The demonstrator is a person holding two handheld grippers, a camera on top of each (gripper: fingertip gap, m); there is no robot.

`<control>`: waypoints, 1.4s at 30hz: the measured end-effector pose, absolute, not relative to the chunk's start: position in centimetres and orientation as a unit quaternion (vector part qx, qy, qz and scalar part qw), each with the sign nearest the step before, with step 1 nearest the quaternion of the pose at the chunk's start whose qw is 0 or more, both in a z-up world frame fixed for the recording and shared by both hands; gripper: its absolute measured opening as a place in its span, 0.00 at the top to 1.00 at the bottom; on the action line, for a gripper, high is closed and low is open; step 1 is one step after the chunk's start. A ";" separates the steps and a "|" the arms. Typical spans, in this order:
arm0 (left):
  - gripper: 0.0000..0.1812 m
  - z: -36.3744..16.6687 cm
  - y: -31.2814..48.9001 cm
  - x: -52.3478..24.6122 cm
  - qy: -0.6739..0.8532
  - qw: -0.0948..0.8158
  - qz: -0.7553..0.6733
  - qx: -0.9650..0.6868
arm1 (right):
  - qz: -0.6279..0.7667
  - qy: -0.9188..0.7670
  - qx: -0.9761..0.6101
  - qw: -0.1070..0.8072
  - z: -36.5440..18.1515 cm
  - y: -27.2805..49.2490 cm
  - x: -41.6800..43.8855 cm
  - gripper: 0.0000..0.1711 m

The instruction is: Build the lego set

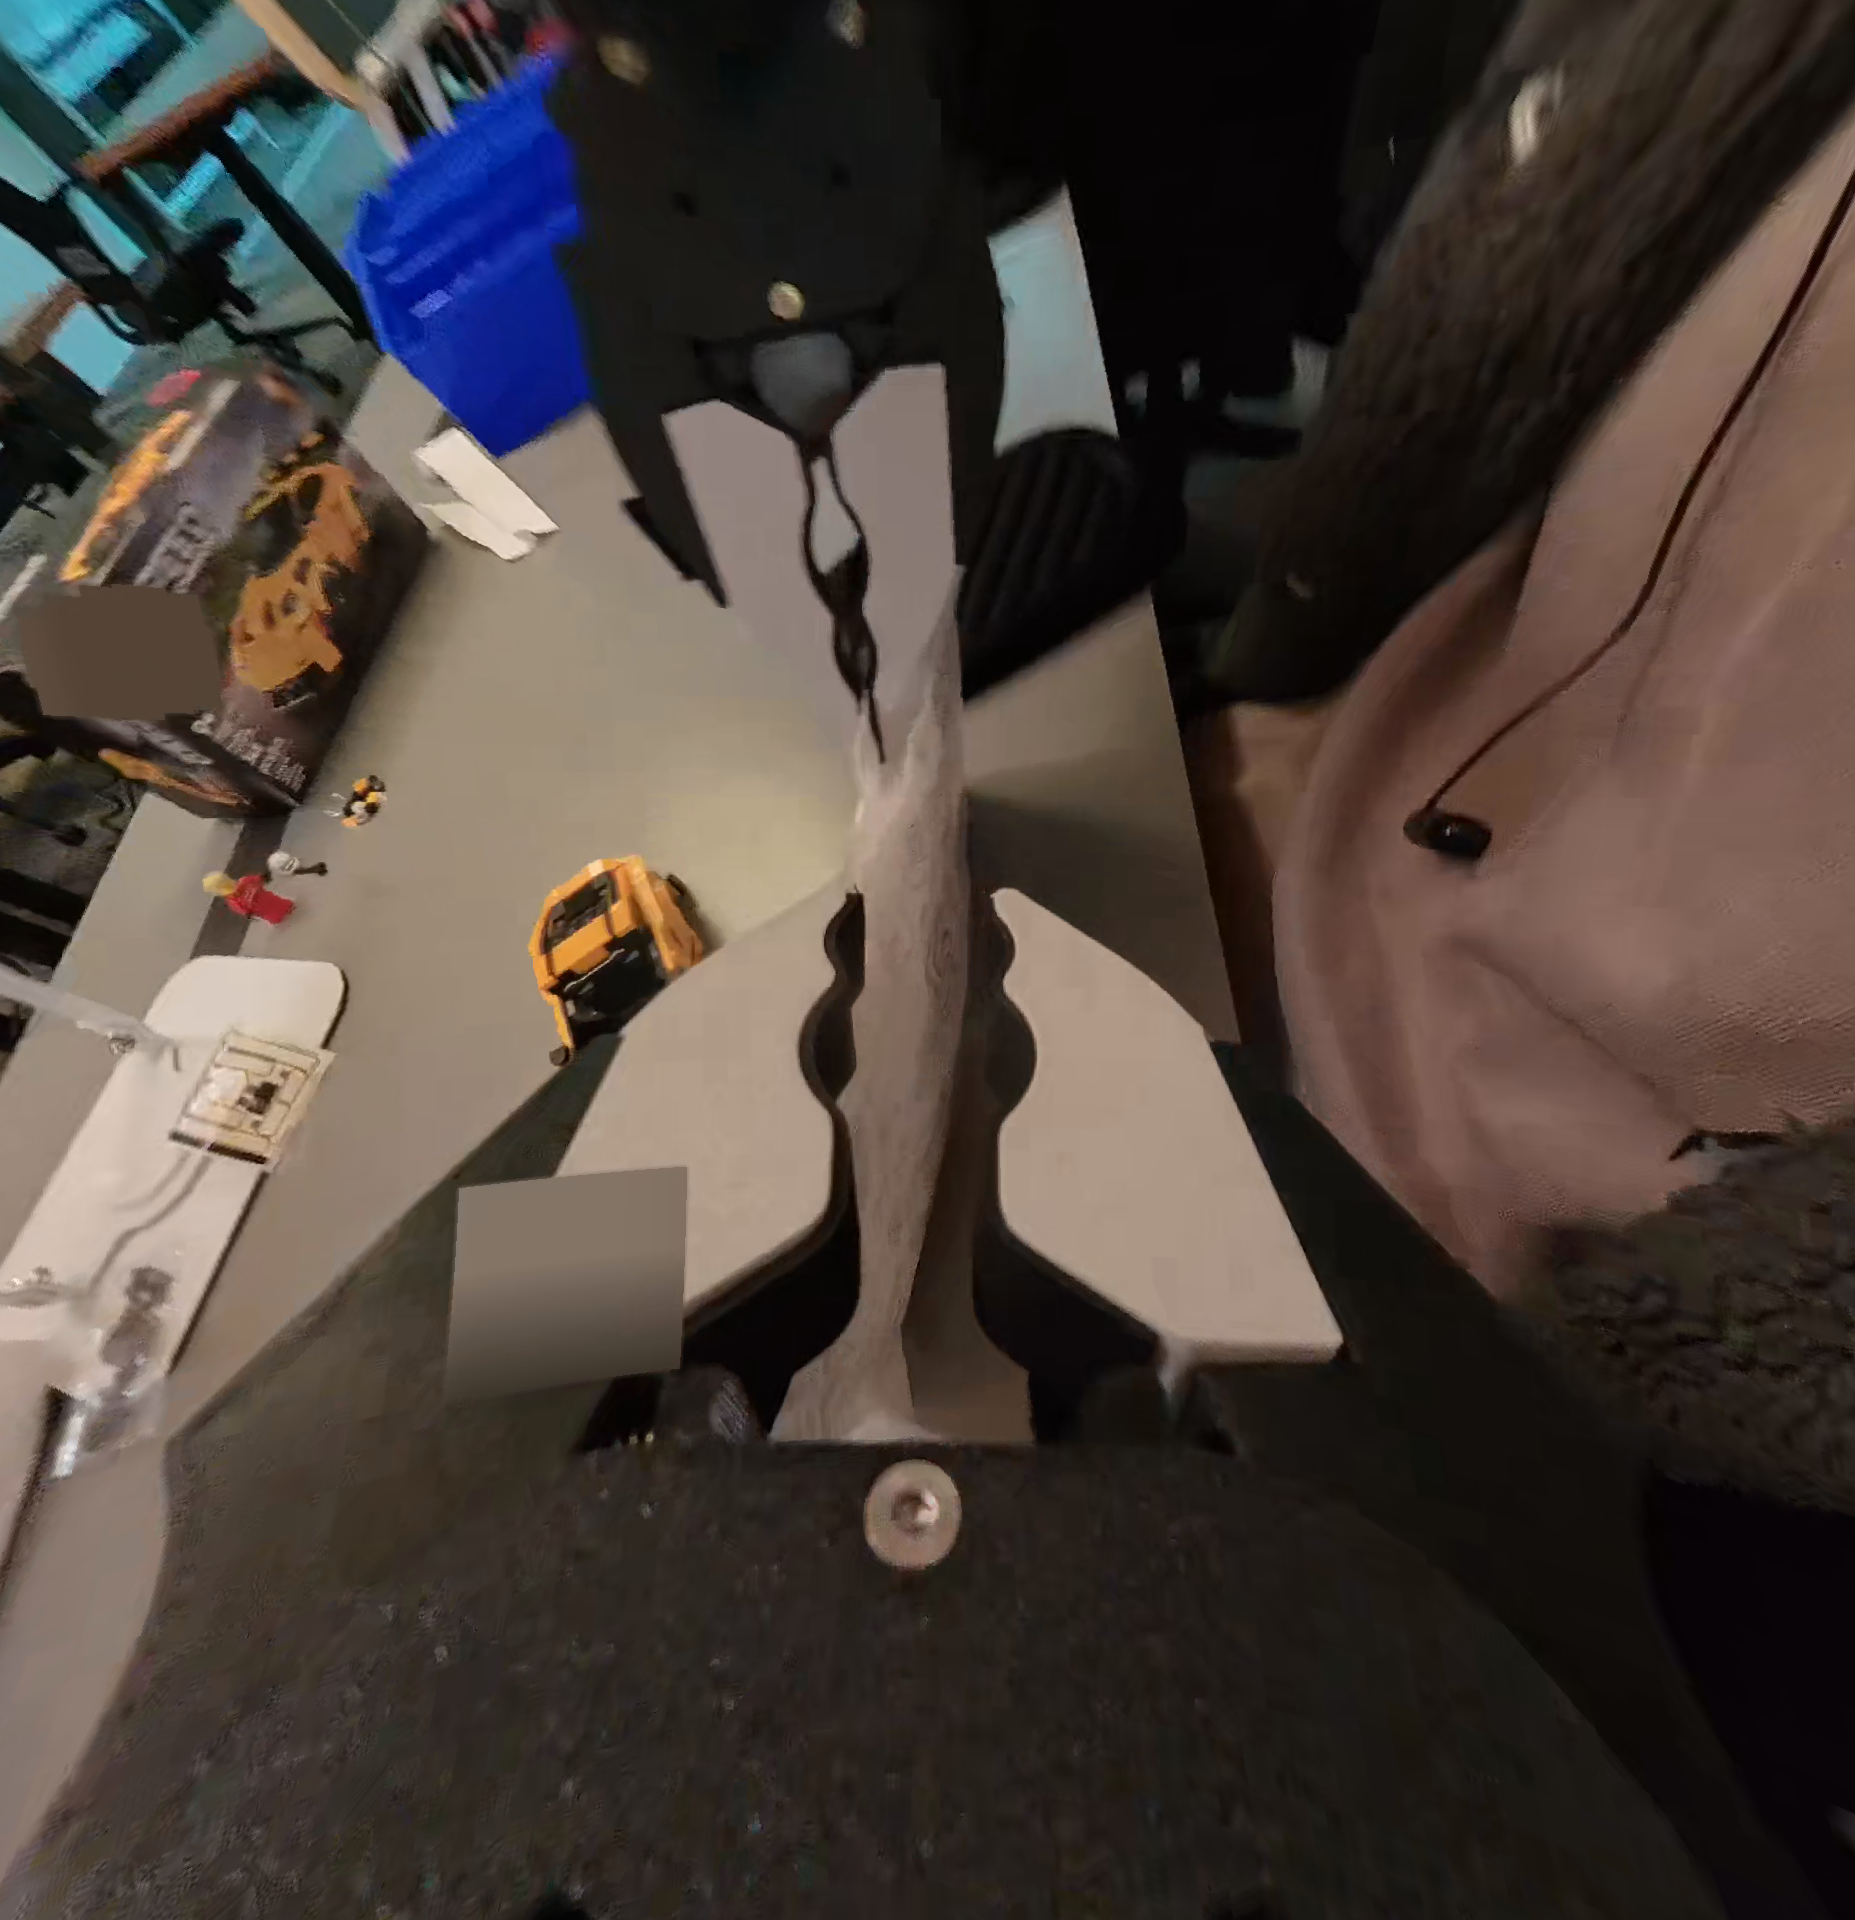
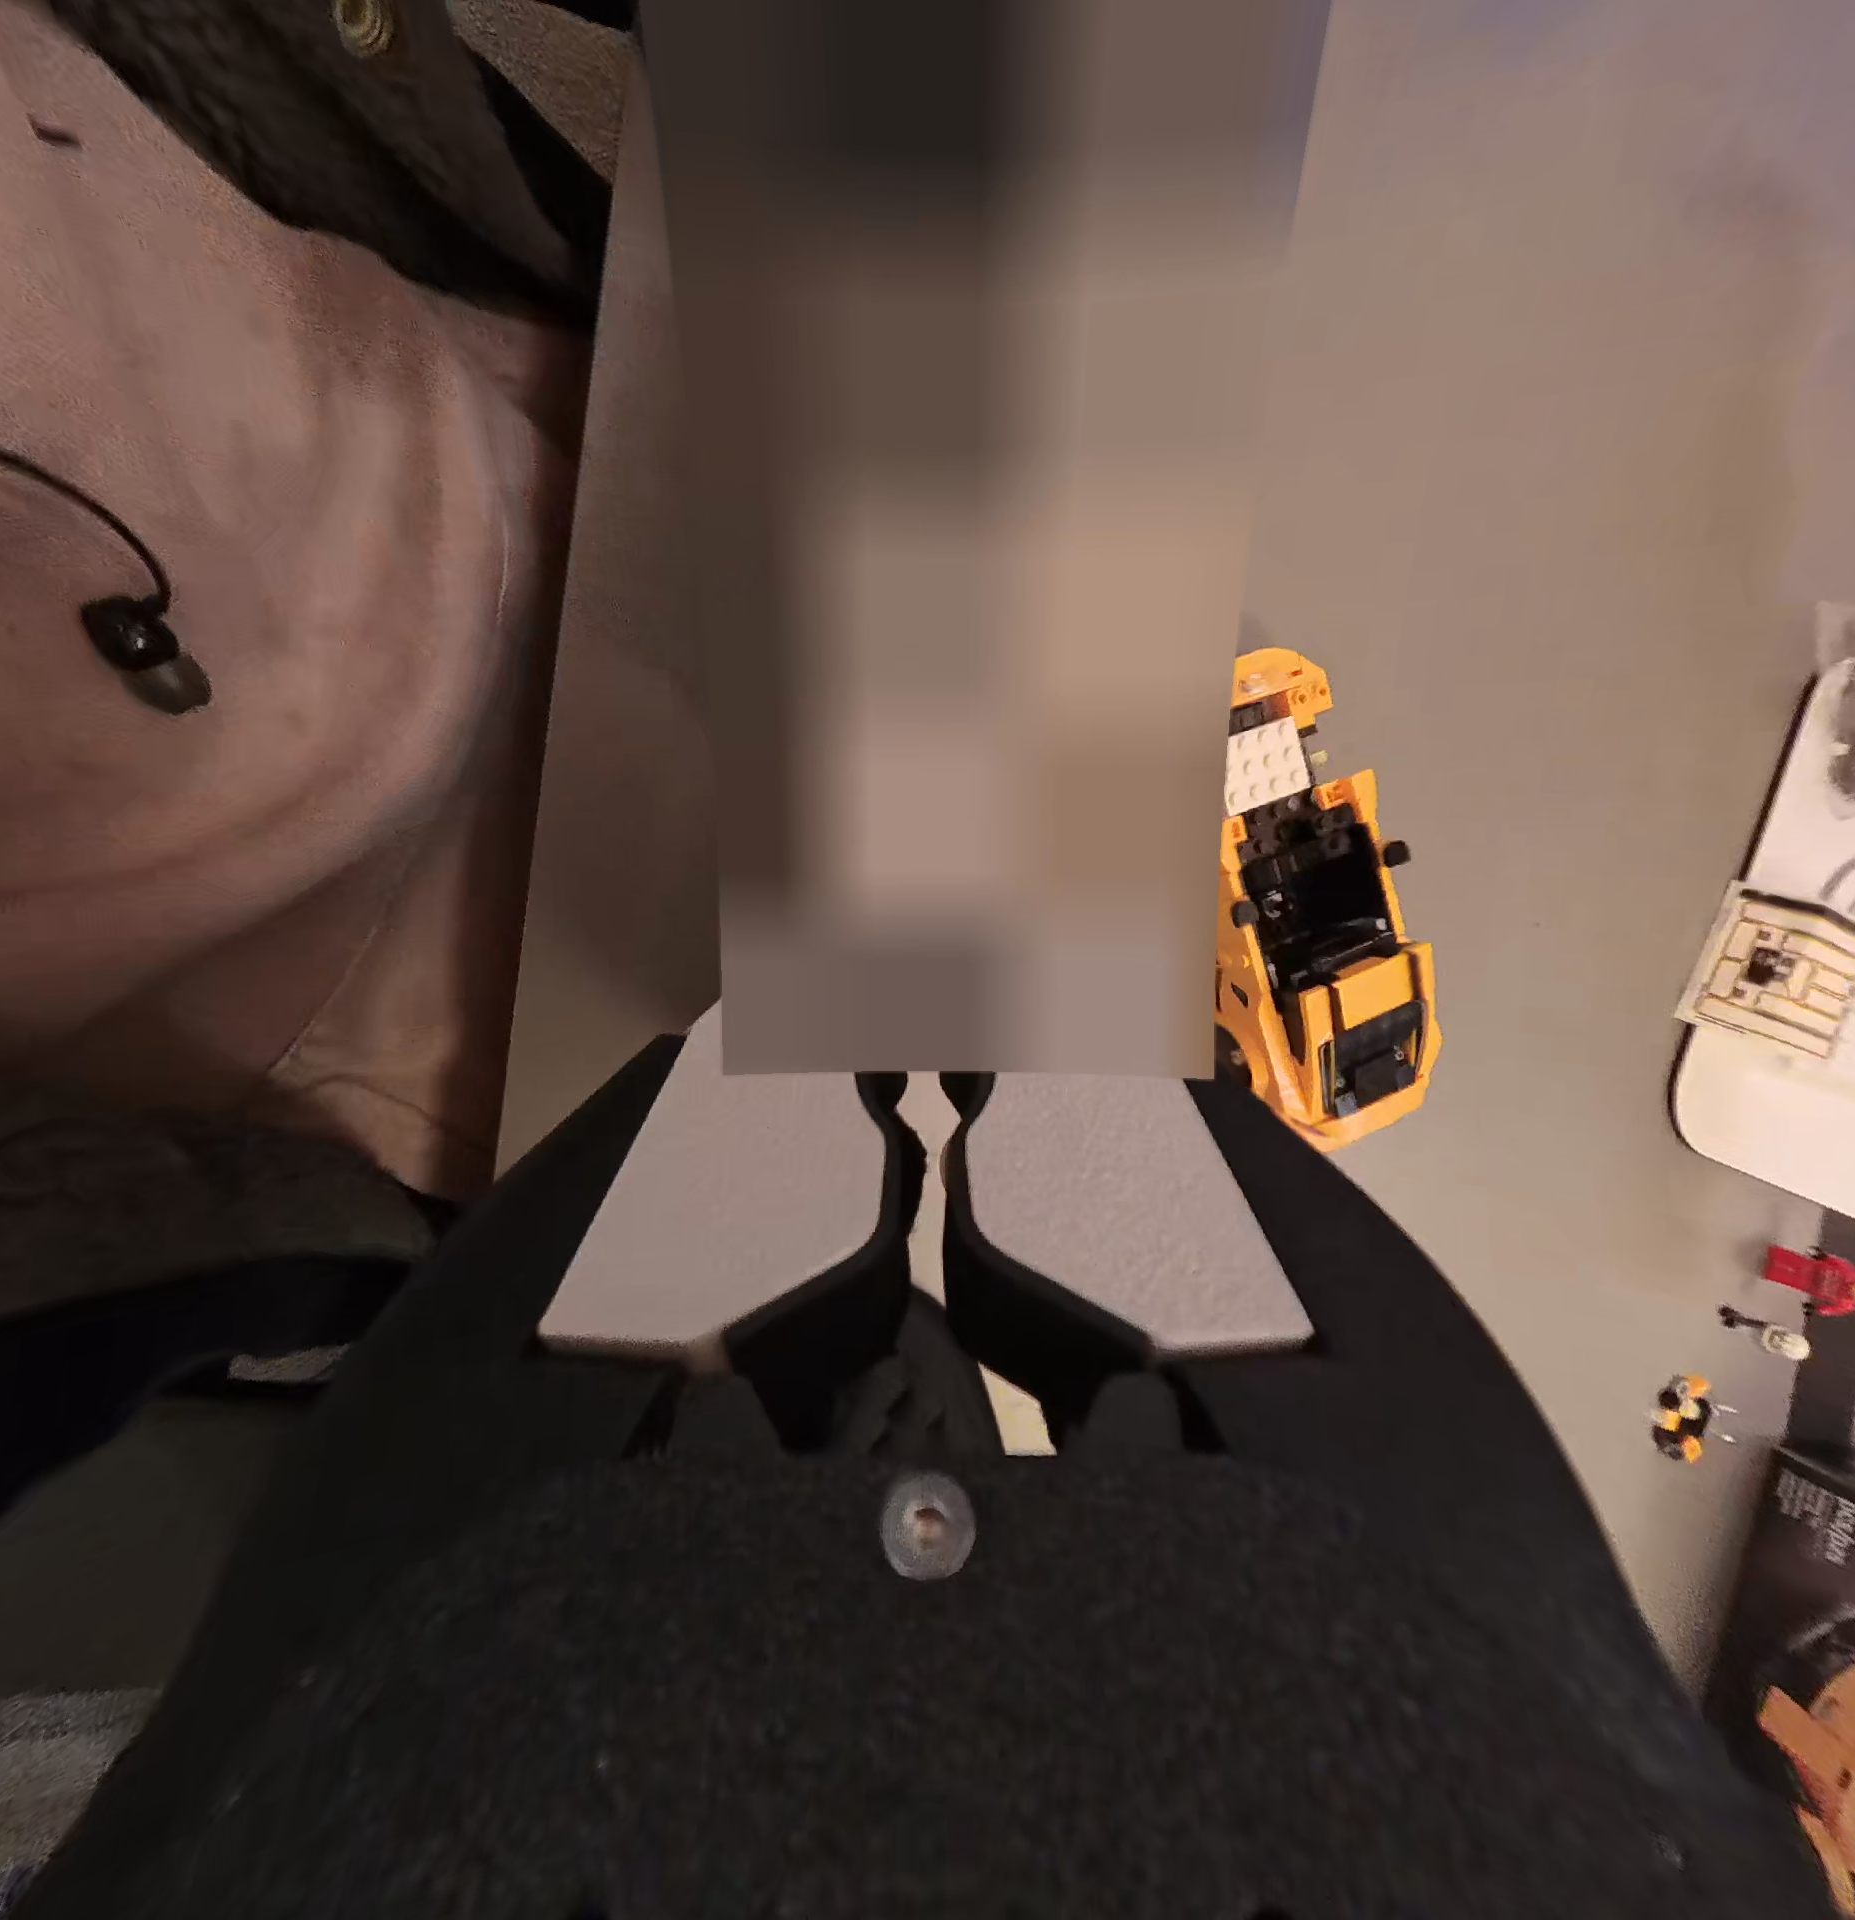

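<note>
In the left wrist view a thin clear plastic bag stands on edge between the fingers of my left gripper. Those fingers stand a little apart and do not clamp it. The bag's far end reaches my right gripper, which comes in from above with its fingers closed on that end. In the right wrist view the right gripper's fingers are nearly together, and a blurred patch hides their tips. The partly built orange lego car lies on the grey table. It also shows in the right wrist view.
The lego box lies at the far left, with loose pieces and minifigure parts near it. A white card with a sticker sheet lies nearer. A blue bin stands beyond the table. A person's pink garment fills the right. The right tips stand about 15 centimetres off the partly built orange lego car. The right camera catches it too, in the right wrist view.
</note>
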State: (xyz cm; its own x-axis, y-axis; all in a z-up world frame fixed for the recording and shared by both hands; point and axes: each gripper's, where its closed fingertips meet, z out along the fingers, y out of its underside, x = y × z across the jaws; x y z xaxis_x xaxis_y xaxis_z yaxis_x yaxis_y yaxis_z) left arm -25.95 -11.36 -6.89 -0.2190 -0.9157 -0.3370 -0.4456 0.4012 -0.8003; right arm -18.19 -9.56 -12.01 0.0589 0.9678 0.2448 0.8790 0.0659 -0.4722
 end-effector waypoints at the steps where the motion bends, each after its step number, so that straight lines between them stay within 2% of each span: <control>1: 0.89 -7.6 -11.9 -25.4 0.746 0.404 -0.260 -0.460 | 0.080 -0.674 -0.684 0.268 -12.0 -9.6 -18.5 1.00; 8: 0.88 -11.2 -12.0 -23.7 0.804 0.389 -0.126 -0.432 | 0.082 -0.667 -0.687 0.276 -12.2 -10.6 -19.7 1.00; 11: 0.95 -12.5 -12.0 -24.0 0.818 0.375 -0.087 -0.426 | 0.093 -0.647 -0.702 0.282 -12.1 -10.5 -19.9 1.00; 13: 0.99 -13.1 -12.8 -24.4 0.828 0.354 -0.093 -0.425 | 0.097 -0.618 -0.722 0.296 -11.8 -9.6 -19.7 1.00; 20: 1.00 -16.2 -15.7 -26.1 0.850 0.277 -0.118 -0.432 | 0.104 -0.529 -0.779 0.320 -11.3 -7.1 -18.3 1.00; 23: 1.00 -16.4 -16.4 -26.3 0.849 0.278 -0.132 -0.430 | 0.092 -0.515 -0.788 0.324 -11.4 -6.5 -17.7 1.00; 26: 1.00 -14.9 -15.9 -26.1 0.831 0.323 -0.143 -0.430 | 0.098 -0.526 -0.782 0.320 -11.8 -7.0 -17.8 1.00; 33: 0.90 -7.5 -12.5 -29.1 0.708 0.420 -0.285 -0.492 | 0.113 -0.538 -0.771 0.321 -11.8 -7.4 -17.8 1.00; 36: 0.82 -8.9 -8.1 -31.9 0.660 0.430 -0.277 -0.550 | 0.120 -0.552 -0.758 0.327 -11.8 -7.5 -17.9 1.00; 39: 0.73 -12.8 -5.6 -33.2 0.630 0.388 -0.307 -0.598 | 0.122 -0.569 -0.744 0.329 -11.9 -7.9 -18.0 1.00; 42: 0.70 -16.6 -4.4 -32.7 0.640 0.363 -0.297 -0.609 | 0.127 -0.583 -0.733 0.328 -11.9 -8.1 -18.2 1.00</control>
State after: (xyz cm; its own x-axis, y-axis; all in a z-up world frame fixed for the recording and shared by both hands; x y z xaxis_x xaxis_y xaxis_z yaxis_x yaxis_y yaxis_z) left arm -32.72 -4.37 -16.65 0.0049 -0.9946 -0.1038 -0.5633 0.0830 -0.8221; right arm -18.19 -8.15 -11.90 0.2889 0.9368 0.1972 0.7705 -0.1053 -0.6286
